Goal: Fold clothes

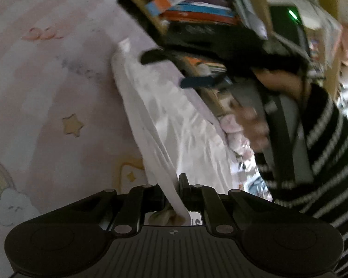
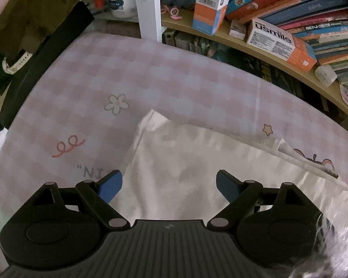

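Fingers of the left gripper [image 1: 174,192] are pressed together on an edge of a pale, shiny garment [image 1: 164,120], which stretches away from them in a taut, lifted band above a pink checked tablecloth [image 1: 46,81]. Beyond the far end of that band, the right gripper [image 2: 169,185] shows in the left view, blurred, held by a hand [image 1: 283,83] in a striped sleeve [image 1: 324,150]. Its own camera shows its blue-padded fingers [image 2: 111,186] spread wide with nothing between them, hovering over the garment, whose flat part lies directly ahead of and beneath them on the cloth.

Judging from this, only one pinch holds the lifted part. Slippery fabric could slide out of the left fingers if pulled harder, dropping the fold crooked. Blur suggests quick motion, which could drag the flat part askew. A bookshelf [image 2: 278,53] stands close beyond the table's far edge, within reach of a wide swing.
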A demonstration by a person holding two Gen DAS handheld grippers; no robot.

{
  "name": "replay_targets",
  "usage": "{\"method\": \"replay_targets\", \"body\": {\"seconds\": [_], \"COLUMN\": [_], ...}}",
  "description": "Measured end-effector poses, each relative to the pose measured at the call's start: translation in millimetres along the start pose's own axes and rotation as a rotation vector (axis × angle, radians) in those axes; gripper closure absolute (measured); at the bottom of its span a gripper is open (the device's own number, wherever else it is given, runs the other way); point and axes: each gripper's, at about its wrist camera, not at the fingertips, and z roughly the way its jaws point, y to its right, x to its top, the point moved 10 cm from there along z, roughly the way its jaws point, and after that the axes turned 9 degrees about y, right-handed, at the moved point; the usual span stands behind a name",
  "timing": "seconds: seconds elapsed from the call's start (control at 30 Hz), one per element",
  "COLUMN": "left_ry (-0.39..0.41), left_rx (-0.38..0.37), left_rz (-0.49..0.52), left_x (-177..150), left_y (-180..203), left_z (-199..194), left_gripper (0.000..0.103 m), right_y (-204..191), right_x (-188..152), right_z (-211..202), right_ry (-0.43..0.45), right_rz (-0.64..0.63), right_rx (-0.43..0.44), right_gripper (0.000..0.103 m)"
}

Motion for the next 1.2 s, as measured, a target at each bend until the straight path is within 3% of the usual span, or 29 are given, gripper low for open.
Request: {"method": "replay_targets", "body": {"seconds": [0.23,0.5,0.7,0.73,0.83,0.9,1.2], "left_ry": [-0.004,-0.013,-0.022,-0.024,-0.025,-0.018,0.018], "left_rx": [-0.017,-0.022,-0.031,-0.033,-0.032,-0.029,-0.034], "left_rz": [0.104,0.165,0.187,0.192,0.218,0.235,0.371], "left_x": [-2.9,-4.7,-6.6,-7.2,-10.0,-11.4,-8.6], "left_y": [15.8,22.6,24.1,24.7,27.8,30.4,66.8], "left_z": [2.7,6.1,5.3,5.1,4.3,3.2,4.4], "left_gripper": [0.094,0.094,0.094,0.094,0.095,0.096,0.096], "right_y": [-24.0,-44.6,-41.4,-40.6,-36.2,-32.0,-2.3], "right_x": [13.7,-2.6,-18.6,-19.8,-22.7,-23.7,-4.6], "right_z": [12.2,45.3,58.6,58.1,54.3,50.1,2.6], "right_ry": [-0.044,-0.151,-0.207,-0.206,-0.2,-0.19,-0.069], "right_rz": [0.022,-0.182,-0.254,-0.257,-0.255,-0.248,-0.179], "right_rx": [0.025,-0.114,-0.186,-0.186,-0.176,-0.168,-0.073], "right_gripper": [0.026,0.044,0.056,0.056,0.071,0.09,0.093]}}
